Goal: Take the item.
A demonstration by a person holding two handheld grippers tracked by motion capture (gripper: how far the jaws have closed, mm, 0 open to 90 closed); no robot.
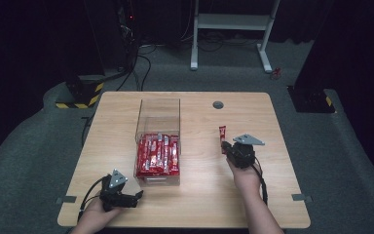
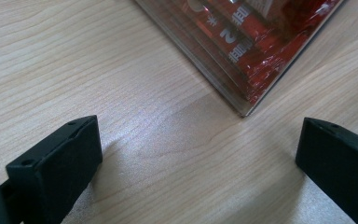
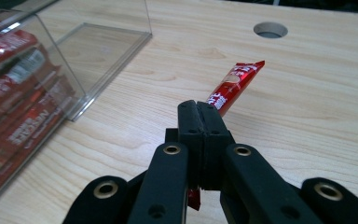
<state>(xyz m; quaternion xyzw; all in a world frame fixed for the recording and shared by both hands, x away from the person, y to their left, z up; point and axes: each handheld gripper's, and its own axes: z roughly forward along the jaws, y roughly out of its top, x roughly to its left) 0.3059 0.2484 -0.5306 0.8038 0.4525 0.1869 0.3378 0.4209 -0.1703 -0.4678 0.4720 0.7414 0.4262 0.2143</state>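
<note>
Between the closed jaws of the right gripper (image 3: 200, 109) sits a red sachet stick (image 3: 235, 84), pinched near its lower end, with most of its length jutting forward over the bare table (image 3: 317, 121) and a short red tip showing below the pads. Its white lettering is too small to read. Left of it, apart, stands a clear box (image 1: 158, 114) packed with like red sachets (image 1: 158, 153), one reading "NESCAFE". By the box's near corner the left gripper (image 2: 198, 154) holds its jaws wide, empty.
</note>
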